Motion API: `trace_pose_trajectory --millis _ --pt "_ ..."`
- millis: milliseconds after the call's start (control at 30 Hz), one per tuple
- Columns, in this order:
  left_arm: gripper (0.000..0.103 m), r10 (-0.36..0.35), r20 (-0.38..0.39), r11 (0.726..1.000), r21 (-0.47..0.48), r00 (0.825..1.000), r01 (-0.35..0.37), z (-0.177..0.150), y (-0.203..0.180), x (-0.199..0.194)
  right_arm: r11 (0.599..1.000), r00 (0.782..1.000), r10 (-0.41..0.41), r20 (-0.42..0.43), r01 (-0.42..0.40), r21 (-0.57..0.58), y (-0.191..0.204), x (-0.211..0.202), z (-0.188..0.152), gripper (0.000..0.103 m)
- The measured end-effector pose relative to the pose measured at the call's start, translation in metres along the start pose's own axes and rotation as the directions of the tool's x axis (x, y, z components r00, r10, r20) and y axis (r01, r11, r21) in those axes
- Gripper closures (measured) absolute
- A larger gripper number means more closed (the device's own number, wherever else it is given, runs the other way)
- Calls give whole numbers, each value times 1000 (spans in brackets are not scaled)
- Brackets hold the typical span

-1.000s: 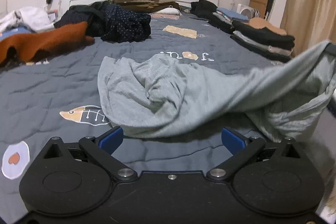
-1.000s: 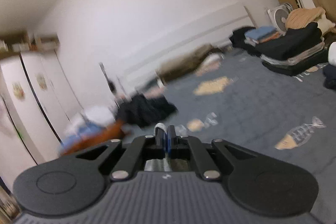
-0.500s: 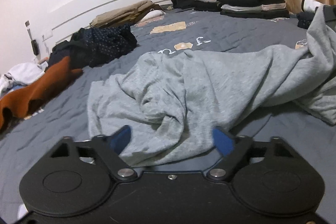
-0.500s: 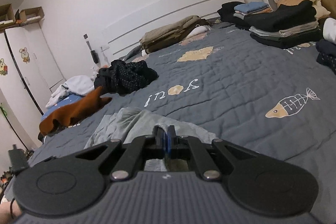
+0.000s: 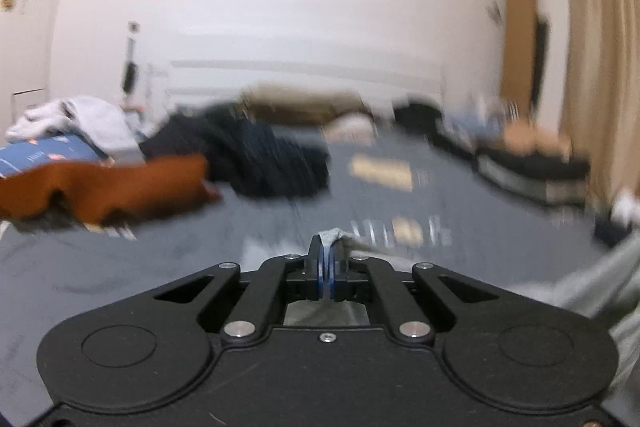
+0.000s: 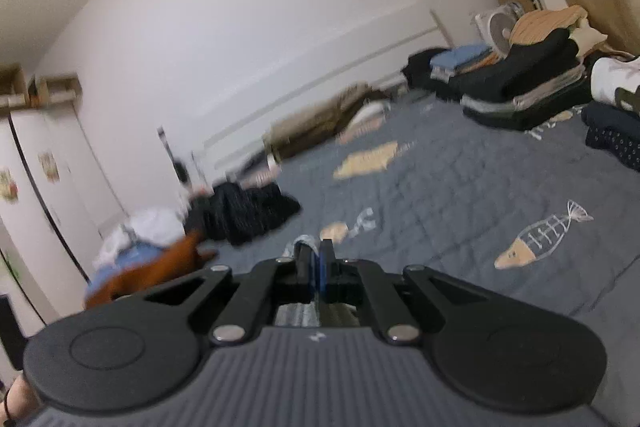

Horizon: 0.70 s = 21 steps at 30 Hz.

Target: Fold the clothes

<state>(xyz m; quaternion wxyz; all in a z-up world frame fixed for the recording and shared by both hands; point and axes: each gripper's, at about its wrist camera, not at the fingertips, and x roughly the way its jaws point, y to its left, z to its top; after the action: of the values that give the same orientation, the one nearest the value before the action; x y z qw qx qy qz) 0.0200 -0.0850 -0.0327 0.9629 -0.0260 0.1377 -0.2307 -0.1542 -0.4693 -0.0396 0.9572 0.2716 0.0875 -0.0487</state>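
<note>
**Both grippers now clamp the grey shirt**

Since half a second ago, the left gripper (image 5: 329, 259) has closed on a fold of the light grey cotton shirt (image 5: 330, 235), lifted above the dark grey quilted bedspread (image 5: 120, 267); more grey cloth hangs at right.

From the right wrist, the right gripper (image 6: 316, 263) stays clenched on the shirt's edge (image 6: 302, 241).

— What carries it all?
— A bed (image 6: 460, 195) with a grey quilted cover, fish prints on it
— And around the dark heap (image 6: 244, 213) in the middle?
— Rust-brown garment (image 5: 108, 187) just left of it, tan folded pile (image 6: 316, 125) behind near the headboard, folded stacks (image 6: 524, 95) well off to its right
</note>
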Motion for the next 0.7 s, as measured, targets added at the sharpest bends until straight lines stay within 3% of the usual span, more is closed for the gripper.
trace_pose_trajectory --millis 133,267,400,567,633,700 --pt "100 36 149 998 -47 988 -29 38 18 -46 996 990 71 121 -76 35 9 -23 16 101" --pt "101 57 230 994 -102 971 -34 56 24 -78 986 965 141 219 -156 52 19 -43 26 101" --pt "100 74 142 995 -80 987 -63 46 21 -58 986 962 159 221 -165 8 29 -43 29 101" --pt "99 94 3 995 -45 996 -94 29 19 -28 994 998 36 43 -32 -103 28 10 0 101" --pt "98 92 -169 995 -10 981 -95 1 21 4 983 997 -64 -52 53 -178 25 38 -17 100" --pt "97 114 -264 993 46 958 -106 -21 21 23 956 975 -172 -138 131 -261 22 66 -33 97"
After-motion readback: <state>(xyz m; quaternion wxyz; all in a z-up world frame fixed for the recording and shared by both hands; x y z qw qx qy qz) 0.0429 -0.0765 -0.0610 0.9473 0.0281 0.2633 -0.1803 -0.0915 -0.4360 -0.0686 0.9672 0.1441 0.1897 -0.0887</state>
